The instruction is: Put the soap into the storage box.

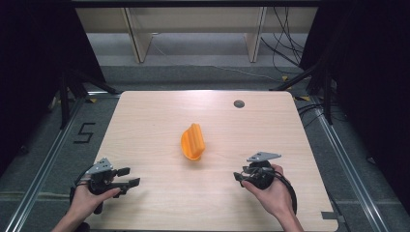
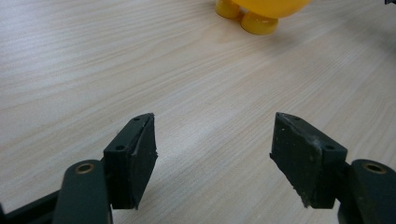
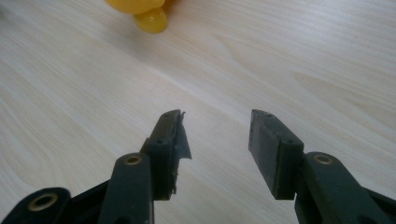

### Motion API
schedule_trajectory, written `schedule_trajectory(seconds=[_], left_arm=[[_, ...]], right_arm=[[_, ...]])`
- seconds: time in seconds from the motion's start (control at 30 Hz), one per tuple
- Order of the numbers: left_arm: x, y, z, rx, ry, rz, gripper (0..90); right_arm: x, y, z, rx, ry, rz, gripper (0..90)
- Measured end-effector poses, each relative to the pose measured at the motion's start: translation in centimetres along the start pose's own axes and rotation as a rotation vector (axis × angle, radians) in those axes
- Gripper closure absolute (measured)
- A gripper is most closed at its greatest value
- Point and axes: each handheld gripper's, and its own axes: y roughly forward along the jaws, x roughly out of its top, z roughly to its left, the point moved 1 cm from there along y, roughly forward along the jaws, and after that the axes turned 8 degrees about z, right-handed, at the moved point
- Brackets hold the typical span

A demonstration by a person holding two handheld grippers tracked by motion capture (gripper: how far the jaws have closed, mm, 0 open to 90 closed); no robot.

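Black tape digit "5" (image 1: pixel 85 132) on grey floor (image 1: pixel 58 145), left of table (image 1: pixel 145 116).

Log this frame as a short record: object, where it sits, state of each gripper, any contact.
object: orange plastic item, with yellow feet showing in both gripper views
position: middle of the table
left gripper: open, holding nothing, near the left front edge
right gripper: open, holding nothing, near the right front
contact: none; both grippers apart from the item

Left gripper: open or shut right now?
Open. In its own view the left gripper has its jaws standing well apart, bare wooden table between them, nothing held.
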Motion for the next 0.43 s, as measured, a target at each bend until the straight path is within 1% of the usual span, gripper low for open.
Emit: schedule_trajectory(seconds=[0.03, 0.07, 0.1, 0.13, 0.17, 0.2, 0.23, 0.27, 0.3, 0.33, 0.37, 0.4, 0.43], left_arm=[[0.0, 0.0, -0.1, -0.004, -0.008, 0.002, 30.3], [0.0, -0.1, 0.0, -0.008, 0.006, 0.002, 30.3], [0.0, -0.1, -0.1, -0.004, 0.004, -0.008, 30.4], [0.1, -0.2, -0.1, -0.012, 0.003, -0.008, 30.3], [0.1, -0.3, -0.1, -0.014, 0.009, -0.003, 30.3], [0.1, -0.3, -0.1, -0.016, 0.008, -0.004, 30.3], [0.1, -0.2, -0.1, -0.018, 0.008, -0.003, 30.3], [0.1, -0.2, -0.1, -0.017, 0.008, -0.004, 30.3], [0.1, -0.2, -0.1, -0.018, 0.009, -0.002, 30.3], [0.1, -0.2, -0.1, -0.019, 0.008, -0.003, 30.4], [0.1, -0.3, -0.1, -0.019, 0.01, -0.002, 30.3], [0.2, -0.3, -0.1, -0.017, 0.013, 0.001, 30.3], [0.2, -0.4, -0.1, -0.014, 0.015, -0.003, 30.3]], right_arm=[[-0.4, 0.0, -0.1, 0.011, 0.027, -0.005, 55.5], [-0.7, 0.1, -0.3, 0.017, 0.042, -0.03, 56.2], [-1.1, 0.3, -0.5, 0.036, 0.061, -0.063, 56.4], [-1.4, 0.4, -0.3, 0.074, 0.13, -0.066, 56.5], [-1.6, 0.7, -0.4, 0.077, 0.152, -0.072, 56.7], [-1.8, 0.8, -0.8, 0.069, 0.134, -0.092, 56.7], [-1.8, 0.7, -1.0, 0.065, 0.125, -0.099, 56.8], [-1.8, 0.7, -1.2, 0.081, 0.133, -0.114, 57.2], [-1.7, 0.7, -1.2, 0.095, 0.151, -0.129, 58.1], [-1.7, 0.5, -1.2, 0.095, 0.16, -0.127, 58.7], [-1.7, 0.5, -1.3, 0.095, 0.15, -0.138, 61.4], [-1.7, 0.5, -1.3, 0.095, 0.15, -0.138, 61.4], [-1.7, 0.5, -1.2, 0.093, 0.161, -0.138, 63.0]])
